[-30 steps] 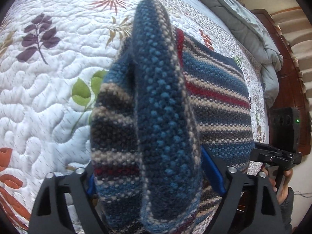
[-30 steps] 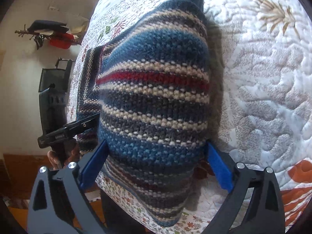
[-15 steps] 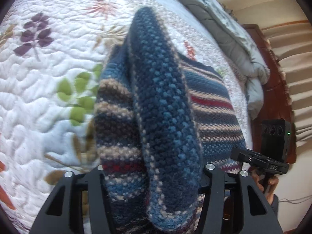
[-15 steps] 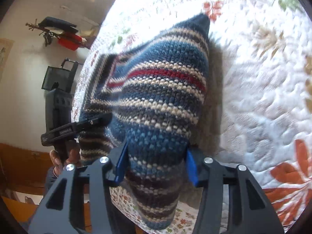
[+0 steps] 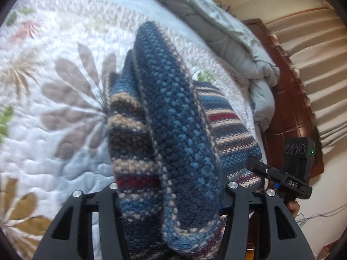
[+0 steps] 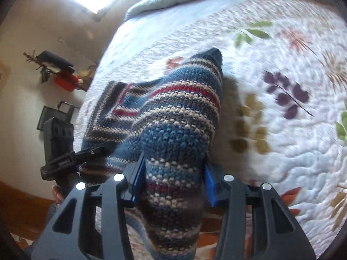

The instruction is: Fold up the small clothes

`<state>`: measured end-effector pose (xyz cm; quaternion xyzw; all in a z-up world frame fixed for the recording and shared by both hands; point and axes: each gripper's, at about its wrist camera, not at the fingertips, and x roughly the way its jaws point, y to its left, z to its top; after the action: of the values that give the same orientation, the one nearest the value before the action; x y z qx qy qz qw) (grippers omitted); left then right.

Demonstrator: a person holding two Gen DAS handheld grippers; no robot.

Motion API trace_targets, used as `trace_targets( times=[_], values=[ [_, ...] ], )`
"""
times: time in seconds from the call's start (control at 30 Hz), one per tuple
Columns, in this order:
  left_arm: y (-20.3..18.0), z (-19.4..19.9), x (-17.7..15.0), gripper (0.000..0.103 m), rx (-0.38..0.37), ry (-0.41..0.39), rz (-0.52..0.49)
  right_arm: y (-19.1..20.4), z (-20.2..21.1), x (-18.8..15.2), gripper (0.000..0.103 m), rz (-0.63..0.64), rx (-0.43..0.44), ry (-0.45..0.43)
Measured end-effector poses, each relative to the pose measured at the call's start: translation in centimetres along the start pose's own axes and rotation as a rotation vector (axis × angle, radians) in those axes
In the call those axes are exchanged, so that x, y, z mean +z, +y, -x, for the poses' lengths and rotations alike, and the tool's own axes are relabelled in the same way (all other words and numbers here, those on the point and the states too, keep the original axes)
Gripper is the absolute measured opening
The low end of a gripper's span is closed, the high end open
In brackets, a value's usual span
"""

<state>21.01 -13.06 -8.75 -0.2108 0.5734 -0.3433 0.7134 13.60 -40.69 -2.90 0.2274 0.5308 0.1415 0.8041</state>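
A striped knitted garment (image 5: 173, 130) in blue, beige, grey and red is held up over the quilted bed. My left gripper (image 5: 169, 192) is shut on one bunched edge of it. My right gripper (image 6: 173, 184) is shut on another edge of the same garment (image 6: 180, 117), its blue pads (image 6: 137, 179) pressing the knit. The garment's far end droops toward the quilt. The right gripper also shows at the right of the left wrist view (image 5: 279, 177), and the left gripper at the left of the right wrist view (image 6: 71, 156).
A white quilt (image 5: 54, 108) with leaf and flower prints covers the bed, also in the right wrist view (image 6: 292, 130). A grey duvet (image 5: 238, 49) is bunched at the far edge. A dark wooden headboard (image 5: 290, 99) and curtains stand beyond it.
Both grippers closed on the garment from open a second ago. They have lifted it and carried it farther across the quilt toward the duvet.
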Motion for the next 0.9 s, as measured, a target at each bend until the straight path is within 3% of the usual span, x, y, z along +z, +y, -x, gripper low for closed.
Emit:
trace_targets(
  times=[0.07,0.13,0.2,0.4,0.6,0.67,0.83,0.9],
  values=[
    [1.0,-1.0,-0.7,0.056,0.039,0.021,0.023,-2.2,-1.2,-0.8,0.048,-0.023,0.018,0.049],
    [1.9,-1.1,-1.3,0.059,0.029,0.029,0.043,-3.2,-1.7,-1.6,0.052,-0.025,0.043,0.066],
    [2.4,-0.3,-1.9,0.069,0.057,0.021,0.043,-3.2,-1.7,-1.8,0.055,-0.01,0.06,0.077],
    [2.9,2.7,-3.9,0.071,0.05,0.006,0.109,-4.4,0.9,-4.0,0.074,-0.029,0.183,0.107],
    [-0.7,4.0,-6.7,0.073,0.161,-0.052,0.014,-5.3,1.1,-6.5,0.078,-0.041,0.168,0.169],
    [-1.4,3.7,-7.2,0.075,0.197,-0.055,0.001,-6.0,0.7,-7.0,0.075,-0.077,0.197,0.183],
    [-1.1,1.9,-7.6,0.075,0.29,-0.029,0.002,-7.4,-1.0,-7.8,0.028,-0.159,0.242,0.221],
    [-0.4,1.7,-7.8,0.077,0.287,-0.02,0.025,-7.0,-0.2,-8.0,0.023,-0.15,0.263,0.208]
  ],
)
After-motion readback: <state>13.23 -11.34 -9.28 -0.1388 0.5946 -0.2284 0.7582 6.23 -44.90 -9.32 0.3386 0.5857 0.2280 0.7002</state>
